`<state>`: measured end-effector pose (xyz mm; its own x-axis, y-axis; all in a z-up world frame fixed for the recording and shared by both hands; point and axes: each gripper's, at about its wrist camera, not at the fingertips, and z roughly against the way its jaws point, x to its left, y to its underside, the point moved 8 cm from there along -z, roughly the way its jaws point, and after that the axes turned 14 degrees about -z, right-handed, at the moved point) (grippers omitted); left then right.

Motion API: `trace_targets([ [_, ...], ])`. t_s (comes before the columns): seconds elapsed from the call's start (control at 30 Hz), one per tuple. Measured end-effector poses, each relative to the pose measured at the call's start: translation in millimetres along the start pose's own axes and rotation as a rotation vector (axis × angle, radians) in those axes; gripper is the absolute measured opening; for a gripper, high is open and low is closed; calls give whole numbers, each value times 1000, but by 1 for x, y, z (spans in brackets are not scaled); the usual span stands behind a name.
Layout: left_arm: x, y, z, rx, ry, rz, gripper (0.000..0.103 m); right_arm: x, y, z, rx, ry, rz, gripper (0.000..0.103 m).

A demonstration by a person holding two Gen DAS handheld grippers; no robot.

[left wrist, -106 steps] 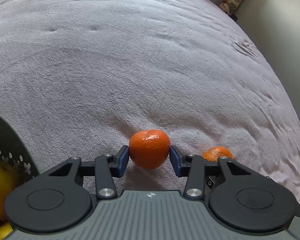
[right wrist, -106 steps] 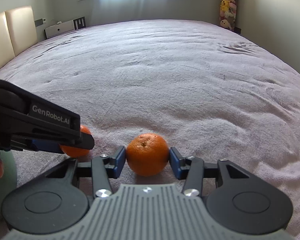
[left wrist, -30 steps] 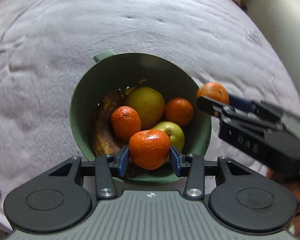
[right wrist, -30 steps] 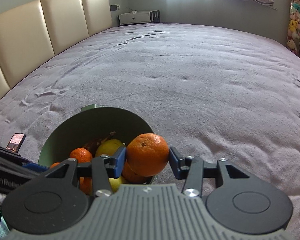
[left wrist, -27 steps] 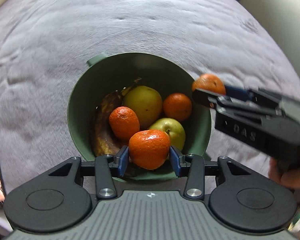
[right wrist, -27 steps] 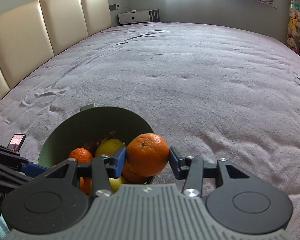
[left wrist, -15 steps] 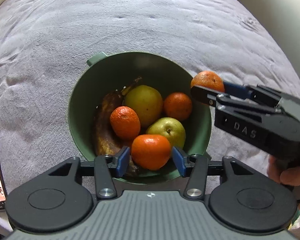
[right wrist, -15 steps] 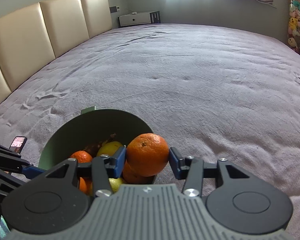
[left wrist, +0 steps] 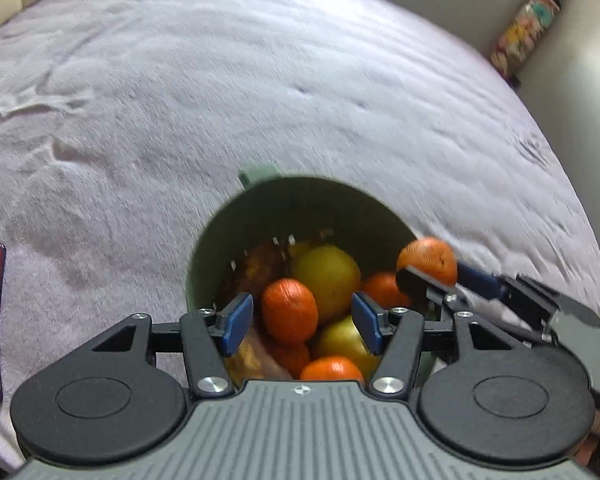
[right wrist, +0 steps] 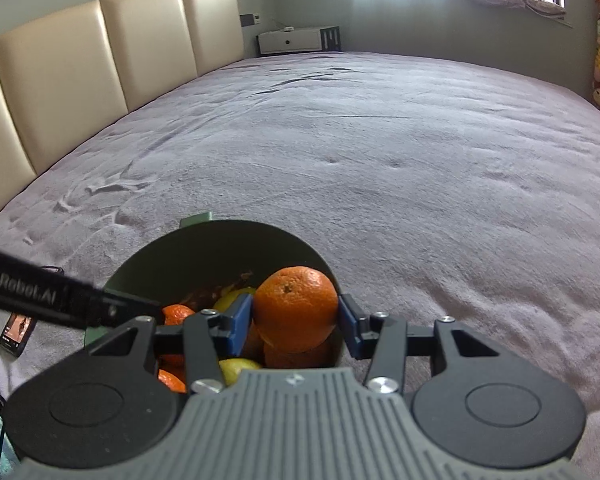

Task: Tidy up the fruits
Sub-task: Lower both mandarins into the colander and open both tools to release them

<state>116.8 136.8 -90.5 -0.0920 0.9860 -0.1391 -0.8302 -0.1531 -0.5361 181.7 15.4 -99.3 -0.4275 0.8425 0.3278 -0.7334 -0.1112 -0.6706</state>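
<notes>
Between the right gripper's (right wrist: 296, 322) fingers (right wrist: 240, 322), a pinched orange (right wrist: 295, 308), above the bowl (right wrist: 204, 252).

Left gripper (left wrist: 302, 319): ribbed grey plastic housing (left wrist: 300, 432) as landmark; a black round disc (left wrist: 94, 400) either side of it, black triangular-cutout link arms ahead, silver screw heads (left wrist: 211, 385) at the pivots, blue rectangular finger pads (left wrist: 236, 318) at the tips. Small cross-in-circle mark at the housing's front edge.

Right gripper (right wrist: 296, 320): same grey ribbed housing (right wrist: 296, 428), black discs, silver screws, blue pads (right wrist: 242, 322). White "GenRobot.AI" lettering (right wrist: 18, 286) runs along the left gripper's black side.
</notes>
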Motion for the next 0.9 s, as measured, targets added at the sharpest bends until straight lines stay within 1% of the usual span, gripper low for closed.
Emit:
trace_targets([
  [0.07, 4, -3, -2, -20, -15, 13, 67, 4, -1, -5, 0, -9, -1, 44],
  [0.23, 12, -3, -10, -9, -38, 40, 67, 8, -7, -21, 0, -36, -34, 44],
  [0.5, 16, 1, -17, 11, -49, 37, 67, 7, -5, -44, 17, -20, -71, 45],
  [0.63, 15, 2, -21, 22, -49, 26, 67, 2, -3, -50, 31, 3, -90, 45],
  [0.8, 13, 1, -21, 26, -45, 21, 67, 4, -3, -49, 30, 3, -92, 46],
  [0.9, 11, 0, -19, 23, -48, 20, 67, 4, -6, -44, 16, 7, -97, 50],
])
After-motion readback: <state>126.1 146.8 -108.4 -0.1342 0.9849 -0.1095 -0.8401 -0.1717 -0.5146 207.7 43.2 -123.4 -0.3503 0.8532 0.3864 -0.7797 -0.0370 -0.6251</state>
